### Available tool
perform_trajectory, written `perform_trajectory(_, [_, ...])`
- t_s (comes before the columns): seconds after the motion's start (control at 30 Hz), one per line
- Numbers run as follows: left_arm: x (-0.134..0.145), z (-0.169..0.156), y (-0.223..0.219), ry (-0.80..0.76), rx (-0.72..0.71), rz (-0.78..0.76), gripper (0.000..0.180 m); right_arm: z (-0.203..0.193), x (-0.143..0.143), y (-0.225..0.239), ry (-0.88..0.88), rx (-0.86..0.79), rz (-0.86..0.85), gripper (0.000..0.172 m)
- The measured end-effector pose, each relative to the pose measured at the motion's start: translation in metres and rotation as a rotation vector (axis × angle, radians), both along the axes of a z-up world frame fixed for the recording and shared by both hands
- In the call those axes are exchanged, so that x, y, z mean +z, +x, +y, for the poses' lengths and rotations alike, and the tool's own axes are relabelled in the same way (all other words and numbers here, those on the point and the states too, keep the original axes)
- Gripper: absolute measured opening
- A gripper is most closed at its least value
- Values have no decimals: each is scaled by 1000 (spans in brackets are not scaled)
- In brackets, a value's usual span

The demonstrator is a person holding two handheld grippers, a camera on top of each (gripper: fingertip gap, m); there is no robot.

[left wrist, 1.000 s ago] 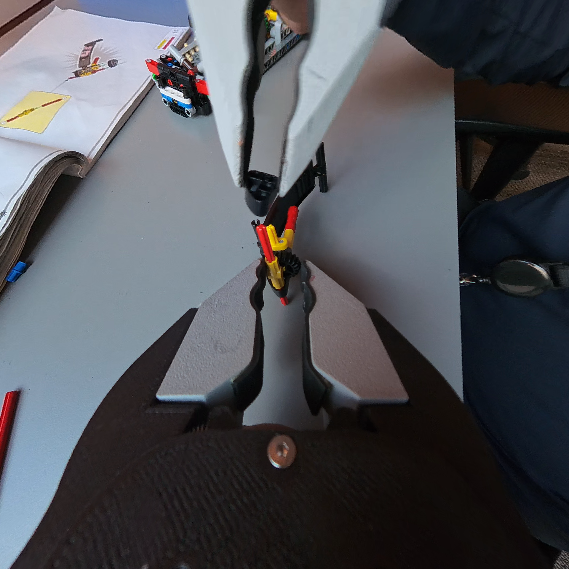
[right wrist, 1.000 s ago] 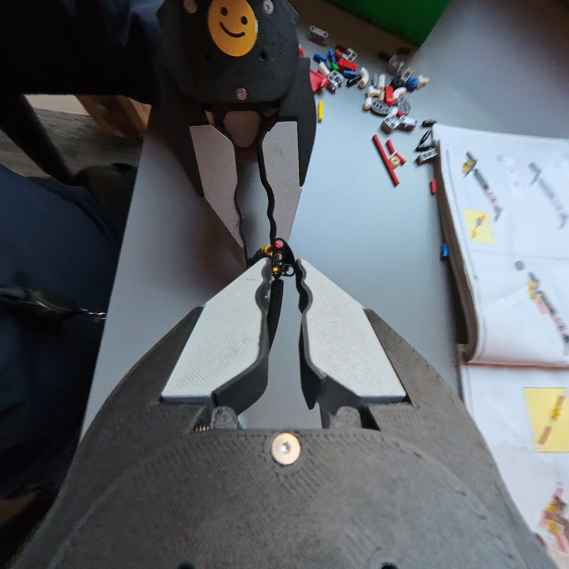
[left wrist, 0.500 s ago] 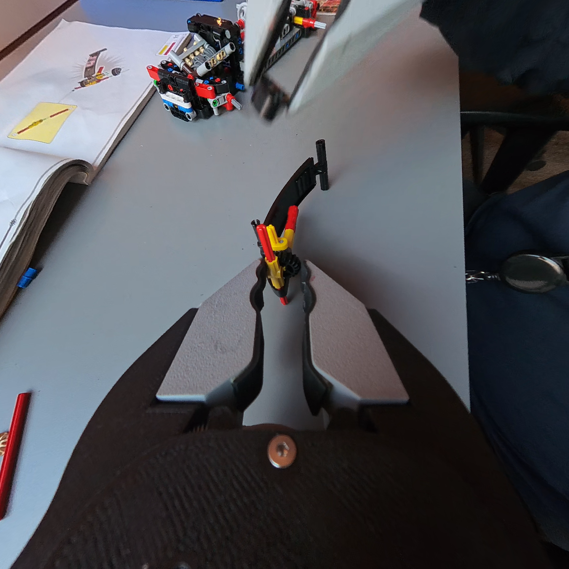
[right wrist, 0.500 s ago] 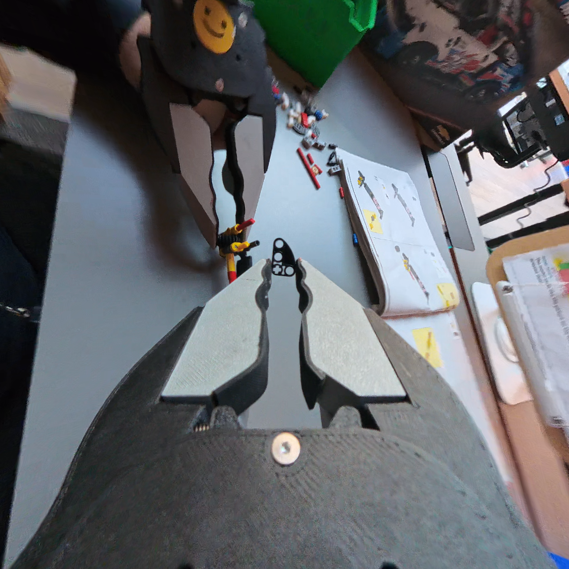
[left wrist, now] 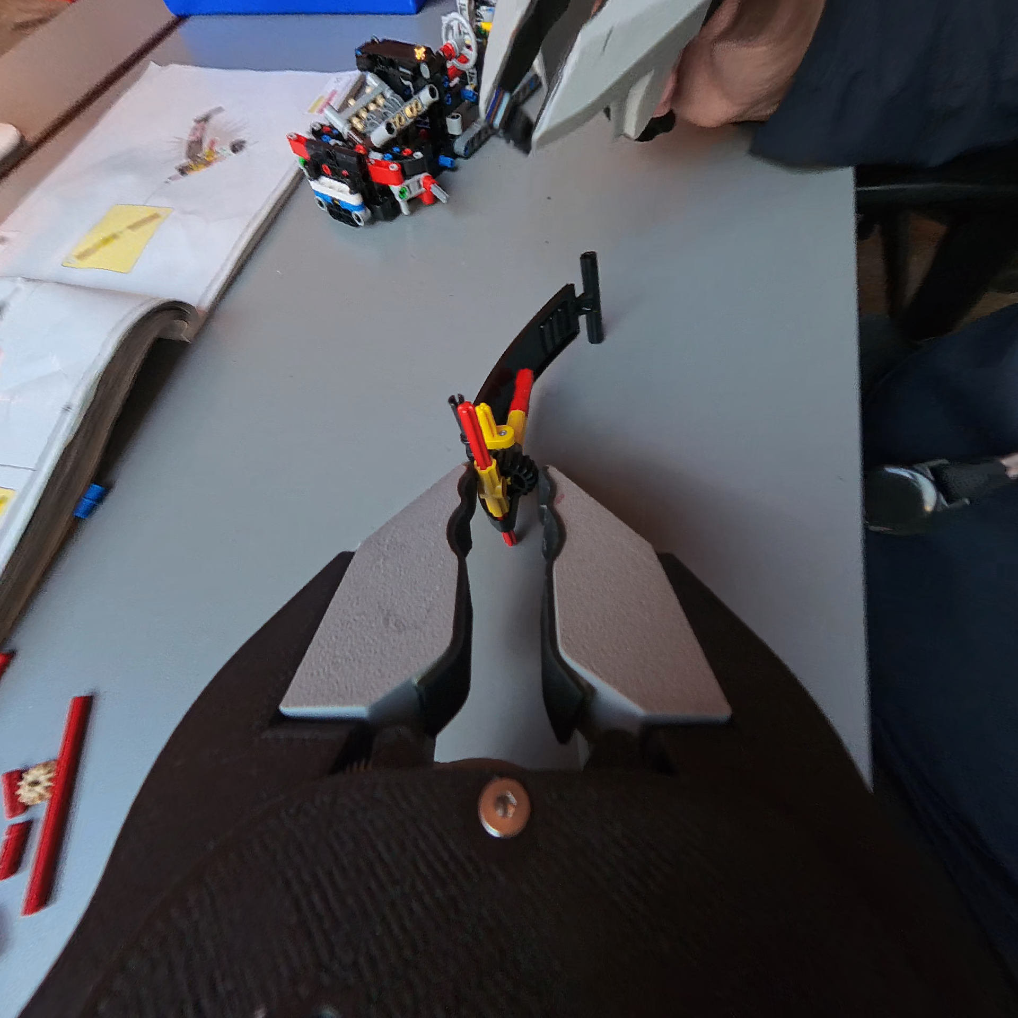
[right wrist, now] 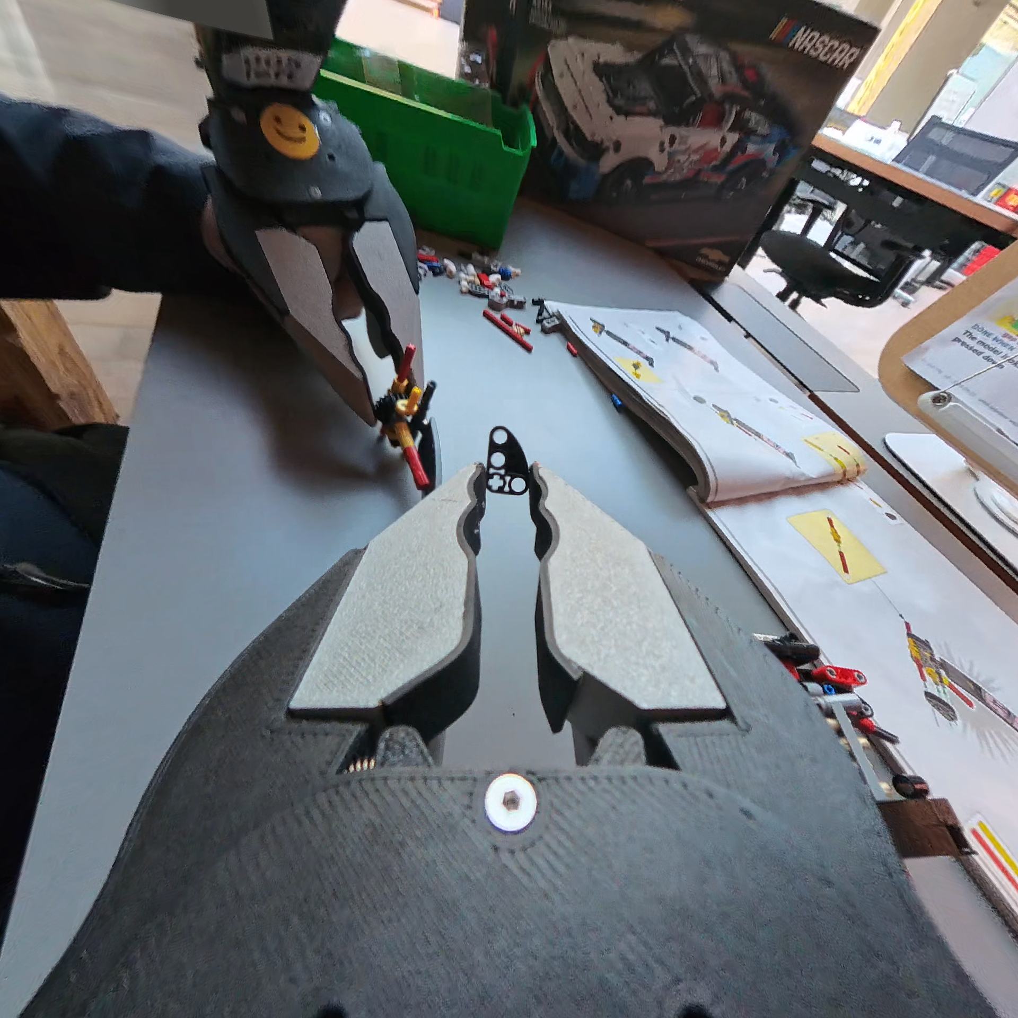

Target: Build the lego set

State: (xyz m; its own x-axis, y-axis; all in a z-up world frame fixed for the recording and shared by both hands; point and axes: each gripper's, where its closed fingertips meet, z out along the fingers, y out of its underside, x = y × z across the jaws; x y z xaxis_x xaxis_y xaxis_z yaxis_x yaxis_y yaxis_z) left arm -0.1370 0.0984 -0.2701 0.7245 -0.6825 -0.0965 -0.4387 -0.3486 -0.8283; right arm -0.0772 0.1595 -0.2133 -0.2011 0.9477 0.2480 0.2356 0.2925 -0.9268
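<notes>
Grey bench (left wrist: pixel 688 220), building manual (right wrist: pixel 716 385) open alongside. Right tongs (right wrist: pixel 507 479) pinch a flat black holed plate (right wrist: pixel 505 460) clear above it; left tongs (left wrist: pixel 504 485) clamp the red-yellow-black axle assembly (left wrist: pixel 496 451), apparently steadying it, curved tail resting down.

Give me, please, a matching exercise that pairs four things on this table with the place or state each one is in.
Things:
1. small black plate with holes
2. red, yellow and black axle-and-gear assembly
3. green bin
4. open instruction booklet

Places or states:
a. lies flat on the table, to the right of both claws
b. gripped at the tips of the right claw
c. stands at the far end of the table, beside a picture box
d. between the fingers of the left claw

Pairs: 1-b, 2-d, 3-c, 4-a
</notes>
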Motion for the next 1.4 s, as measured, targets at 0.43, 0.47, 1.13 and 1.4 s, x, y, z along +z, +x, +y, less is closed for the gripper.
perform_trajectory(0.43, [-1,23,10,63,-32,70,19,14,-12,-1,-30,-58,-83,13])
perform_trajectory(0.47, [-1,23,10,65,-32,72,19,15,-11,0,-39,-58,-81,13])
perform_trajectory(1.13, [-1,21,12,109,-38,121,20,15,-16,-5,-80,-55,-101,13])
perform_trajectory(1.4, [-2,22,11,78,-36,90,20,3,-10,-6,-209,83,-126,13])
